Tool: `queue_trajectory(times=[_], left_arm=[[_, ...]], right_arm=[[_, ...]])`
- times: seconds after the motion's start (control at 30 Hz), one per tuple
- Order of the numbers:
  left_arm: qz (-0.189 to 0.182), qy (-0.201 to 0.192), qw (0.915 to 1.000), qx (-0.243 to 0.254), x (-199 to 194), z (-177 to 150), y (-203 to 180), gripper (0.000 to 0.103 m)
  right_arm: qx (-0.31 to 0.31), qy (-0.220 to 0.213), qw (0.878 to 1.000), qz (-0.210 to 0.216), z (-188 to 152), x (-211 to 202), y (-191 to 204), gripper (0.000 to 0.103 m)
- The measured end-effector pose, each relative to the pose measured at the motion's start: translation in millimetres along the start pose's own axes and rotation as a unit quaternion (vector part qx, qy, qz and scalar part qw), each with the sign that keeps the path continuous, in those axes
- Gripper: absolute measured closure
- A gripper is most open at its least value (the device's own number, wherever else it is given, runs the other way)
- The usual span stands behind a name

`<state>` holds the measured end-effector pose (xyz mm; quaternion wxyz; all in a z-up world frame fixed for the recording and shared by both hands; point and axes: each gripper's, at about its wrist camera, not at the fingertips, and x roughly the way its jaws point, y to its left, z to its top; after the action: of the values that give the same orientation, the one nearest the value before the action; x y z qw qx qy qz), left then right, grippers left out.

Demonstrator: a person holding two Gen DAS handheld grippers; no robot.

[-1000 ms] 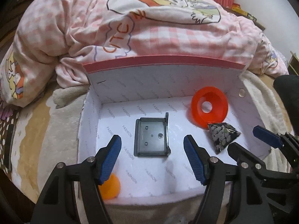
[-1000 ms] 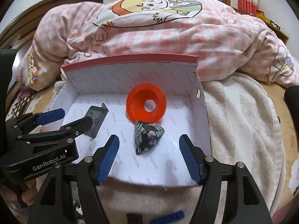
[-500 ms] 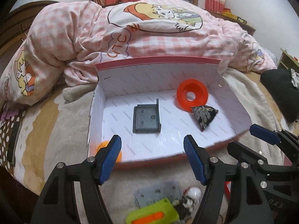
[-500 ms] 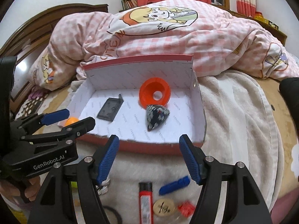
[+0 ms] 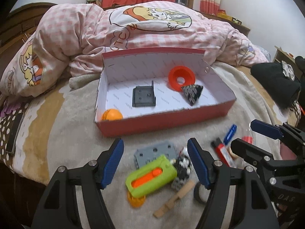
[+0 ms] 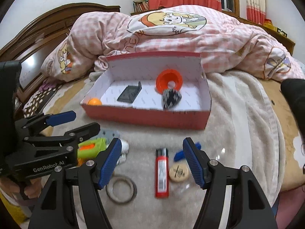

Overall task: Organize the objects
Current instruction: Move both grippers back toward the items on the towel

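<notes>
Red cardboard box, open-topped, white-lined, resting on a beige blanket over the bed; pink checked quilt heaped behind the box.

Inside the box: orange ball in the near left corner; dark square plastic part at centre; orange funnel toward the right, leaning, with a black-and-white patterned pouch touching its front.

In front of the box, on the blanket: green case with orange slider lying over a grey perforated plate; wooden clothes peg; red lighter; round wooden game piece just beside the lighter; blue clip; tape ring.

Left gripper: jaws wide, empty, above the green case.

Right gripper: jaws wide, empty, above the lighter
</notes>
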<state>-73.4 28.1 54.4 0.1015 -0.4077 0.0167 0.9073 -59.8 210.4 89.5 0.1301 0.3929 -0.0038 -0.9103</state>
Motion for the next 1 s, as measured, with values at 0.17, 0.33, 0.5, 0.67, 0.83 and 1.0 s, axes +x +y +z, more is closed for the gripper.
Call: queue_trajectory(times=[0.17,0.33,0.5,0.67,0.83,1.0], left_arm=[[0.005,0.006,1.0,0.002,-3.4,-26.3,3.3,0.033],[0.01,0.018,0.9997,0.014,0.8,-47.4,4.0,0.033],[0.003,0.026,0.9995,0.018,1.8,-59.3,8.1,0.033],[0.001,0.031,0.9993,0.02,0.6,-66.3,14.9,0.033],[0.009,0.048,0.9987,0.012,9.3,-75.5,23.6,0.033],[-0.01,0.049,0.9988,-0.003,13.0,-78.1,29.3,0.033]], right_arm=[[0.004,0.01,1.0,0.008,-23.0,-5.6,-1.4,0.035],[-0.006,0.029,1.0,0.011,-39.8,0.9,2.7,0.035],[-0.013,0.05,0.998,0.024,-52.4,10.2,7.9,0.035],[-0.024,0.058,0.997,0.035,-58.8,14.4,16.6,0.035],[-0.049,0.072,0.995,0.039,-66.4,21.3,29.7,0.035],[-0.057,0.08,0.994,0.037,-69.9,28.6,35.0,0.035]])
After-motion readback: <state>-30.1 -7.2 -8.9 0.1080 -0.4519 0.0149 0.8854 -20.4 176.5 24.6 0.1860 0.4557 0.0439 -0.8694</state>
